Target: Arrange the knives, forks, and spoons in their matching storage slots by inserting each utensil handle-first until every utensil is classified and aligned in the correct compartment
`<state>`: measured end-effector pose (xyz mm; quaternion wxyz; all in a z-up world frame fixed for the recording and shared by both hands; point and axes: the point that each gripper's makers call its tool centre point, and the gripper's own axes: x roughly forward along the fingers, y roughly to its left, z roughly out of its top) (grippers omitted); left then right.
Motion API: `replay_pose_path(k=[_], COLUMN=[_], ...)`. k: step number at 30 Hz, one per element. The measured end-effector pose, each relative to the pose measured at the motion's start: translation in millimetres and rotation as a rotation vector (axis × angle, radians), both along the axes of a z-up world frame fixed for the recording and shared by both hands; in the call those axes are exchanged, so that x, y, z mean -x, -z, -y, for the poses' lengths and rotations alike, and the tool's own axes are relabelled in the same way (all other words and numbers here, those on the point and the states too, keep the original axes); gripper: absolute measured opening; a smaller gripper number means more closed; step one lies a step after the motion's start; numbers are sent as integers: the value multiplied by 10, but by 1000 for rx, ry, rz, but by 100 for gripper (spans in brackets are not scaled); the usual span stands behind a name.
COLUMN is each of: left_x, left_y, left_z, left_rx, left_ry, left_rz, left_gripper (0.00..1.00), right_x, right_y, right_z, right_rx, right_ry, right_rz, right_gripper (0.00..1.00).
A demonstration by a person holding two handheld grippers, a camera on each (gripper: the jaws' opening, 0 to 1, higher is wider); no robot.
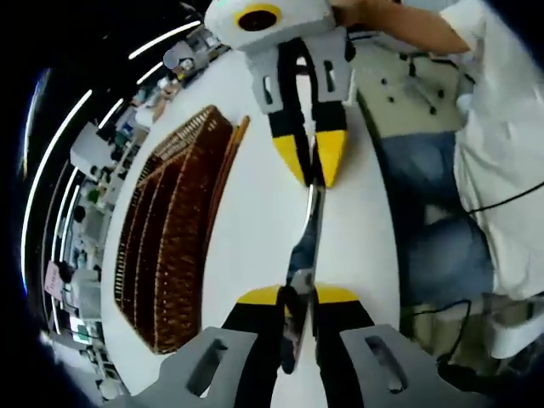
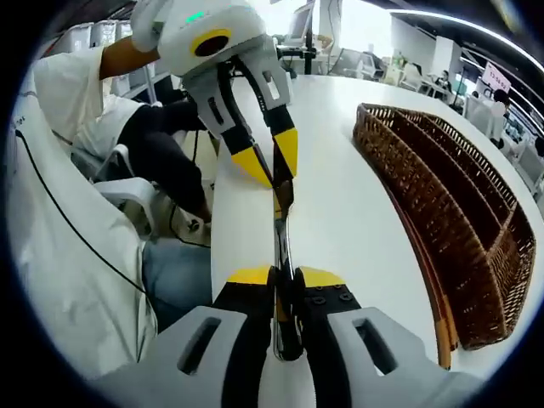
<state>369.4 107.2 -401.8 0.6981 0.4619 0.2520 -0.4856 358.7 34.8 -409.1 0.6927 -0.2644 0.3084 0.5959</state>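
Left gripper view: white table [image 1: 255,212], cluttered room.

Bright, even overhead light. Ceiling strip lights [image 1: 161,40] streak white; counter [image 2: 340,178] glares, nearly blown out. Strong fisheye bending toward edges. Background soft, faint shadows only.

the utensil [image 1: 308,246] has both ends pinched between yellow jaw tips, so its type cannot be told. the wicker tray's [image 2: 476,246] far end is cut off at the right edge.
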Motion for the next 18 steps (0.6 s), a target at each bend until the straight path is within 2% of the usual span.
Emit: replay_pose_path(k=[3, 6, 9, 13, 17, 18], left_x=[6, 9, -1, -7, -18, 33], left_y=[-5, -11, -24, -32, -37, -41], left_z=[-1, 4, 4, 6, -12, 29], left_rx=[14, 28, 34, 33, 54, 63], left_ry=[2, -6, -12, -10, -13, -12], left_rz=[17, 33, 55, 90, 109, 115], left_gripper=[12, 12, 12, 12, 12, 12], right_x=[-26, -51, -58, -30, -48, -50], right_y=[-6, -5, -5, 0, -6, -9], right_z=[-51, -114, -127, -134, -134, -136], right_rx=[17, 50, 97, 142, 160, 162], right_ry=[-22, -11, -14, -42, -54, -56], right_rz=[-15, -72, -76, -47, 31, 51], right_gripper=[10, 9, 9, 8, 8, 8])
